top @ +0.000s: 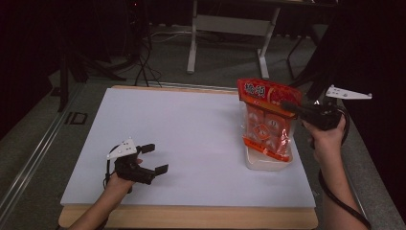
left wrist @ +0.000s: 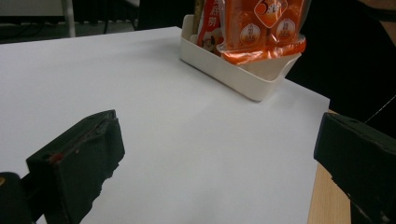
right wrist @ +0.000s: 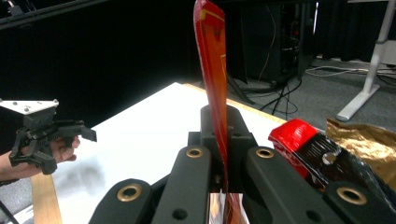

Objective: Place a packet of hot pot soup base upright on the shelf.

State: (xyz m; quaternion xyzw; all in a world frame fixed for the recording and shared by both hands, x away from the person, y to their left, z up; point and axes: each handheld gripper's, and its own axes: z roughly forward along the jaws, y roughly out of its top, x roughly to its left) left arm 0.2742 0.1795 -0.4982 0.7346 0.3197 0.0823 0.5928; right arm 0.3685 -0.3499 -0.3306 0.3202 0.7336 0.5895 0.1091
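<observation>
An orange-and-red snack bag (top: 265, 124) hangs upright over a white bin (top: 263, 164) at the right side of the white board, its lower end inside the bin. My right gripper (top: 288, 106) is shut on the bag's top seal; in the right gripper view the red bag edge (right wrist: 212, 60) rises from between the shut jaws of the right gripper (right wrist: 223, 116). My left gripper (top: 157, 158) rests low at the board's front left, open and holding nothing. In the left gripper view its jaws stand wide apart around bare board (left wrist: 215, 154), and the bin (left wrist: 233, 70) and bag (left wrist: 261, 28) lie farther off.
The white board (top: 182, 134) lies on a wooden table (top: 191, 218). A red-and-black packet (right wrist: 303, 140) and a gold packet (right wrist: 369, 135) lie just beside the right gripper. Another red packet (left wrist: 210, 28) stands in the bin. A desk frame (top: 225, 24) stands behind the table.
</observation>
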